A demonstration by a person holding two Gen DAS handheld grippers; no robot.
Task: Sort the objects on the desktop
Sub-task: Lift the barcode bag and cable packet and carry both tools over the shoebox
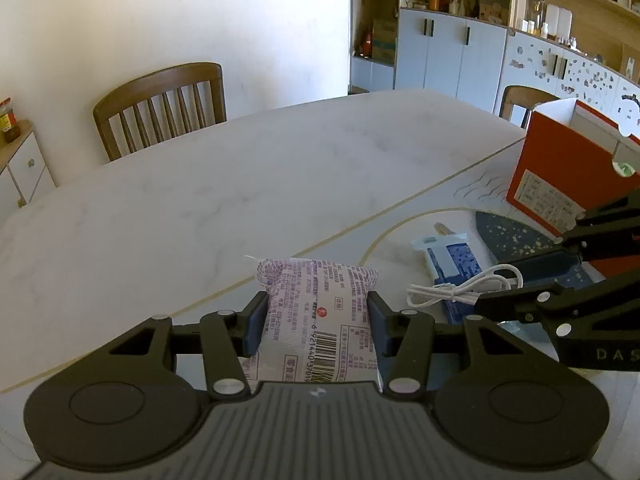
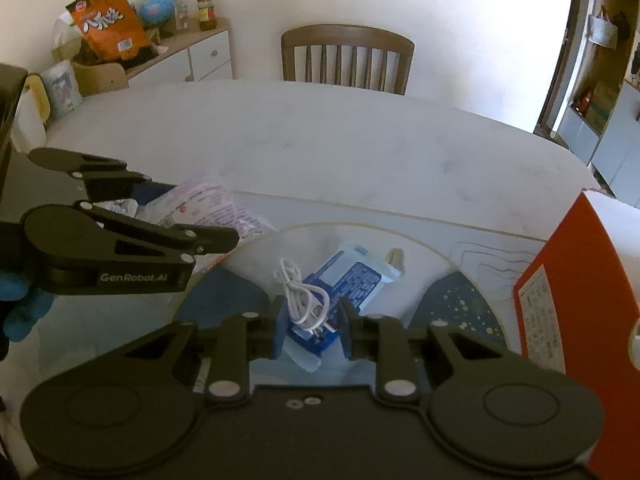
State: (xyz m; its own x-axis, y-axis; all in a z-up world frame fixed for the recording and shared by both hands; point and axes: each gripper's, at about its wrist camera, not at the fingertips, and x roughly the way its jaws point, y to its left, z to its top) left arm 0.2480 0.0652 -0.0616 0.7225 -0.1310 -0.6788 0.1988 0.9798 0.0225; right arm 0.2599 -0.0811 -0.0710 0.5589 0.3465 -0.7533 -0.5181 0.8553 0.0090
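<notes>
Now left gripper (image 1: 318, 322) clamped on purple-printed snack packet (image 1: 316, 312), held above near edge of marble table (image 1: 240, 184) – right gripper (image 2: 312, 330) straddles coiled white cable (image 2: 304, 298), pads not pressing it; cable lies on blue-white packet (image 2: 352, 276), orange box (image 2: 568, 300) at right

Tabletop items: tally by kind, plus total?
Sealed snack or wipe packets: 2, the purple-print packet held in the left tongs and the blue packet on the mat.
Cables: 1, the white cable between the right tongs.
Boxes: 1, the orange box.
Total: 4
</notes>
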